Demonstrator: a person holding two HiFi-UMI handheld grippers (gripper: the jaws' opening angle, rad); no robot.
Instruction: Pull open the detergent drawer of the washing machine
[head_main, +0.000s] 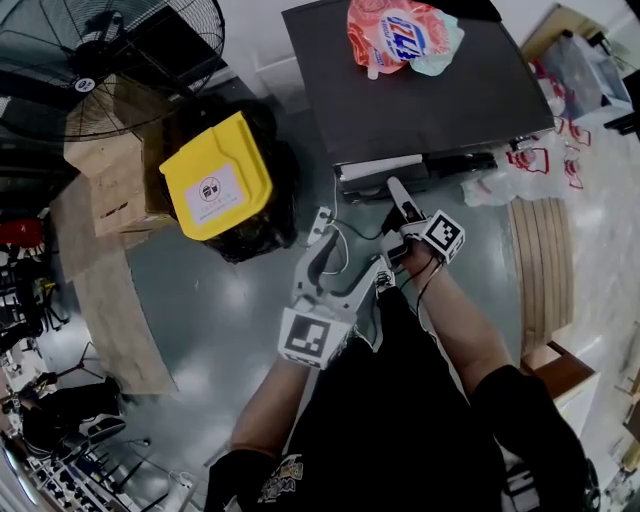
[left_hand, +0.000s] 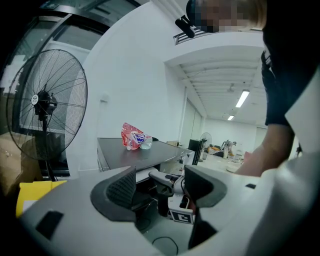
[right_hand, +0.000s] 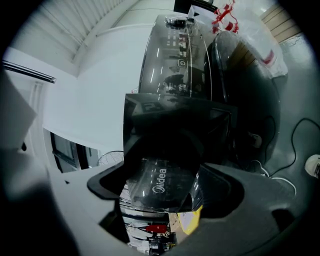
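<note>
The dark-topped washing machine (head_main: 440, 100) stands ahead of me, with a red and blue detergent pouch (head_main: 402, 35) lying on it. Its detergent drawer (head_main: 385, 172) sticks out a little from the front at the top left. My right gripper (head_main: 398, 198) is shut on the drawer's glossy front (right_hand: 161, 184), which bears the Midea mark and fills the space between the pads. My left gripper (head_main: 350, 248) hangs just below and left of it, open and holding nothing. Between the left gripper's (left_hand: 160, 187) pads the right gripper (left_hand: 172, 186) and the pouch (left_hand: 134, 136) show.
A yellow-lidded bin (head_main: 215, 175) stands left of the machine, with cardboard boxes (head_main: 105, 170) and a large floor fan (head_main: 110, 55) beyond it. Clear plastic bags with red print (head_main: 530, 165) lie at the right. The machine's round door (right_hand: 245, 100) is below the drawer.
</note>
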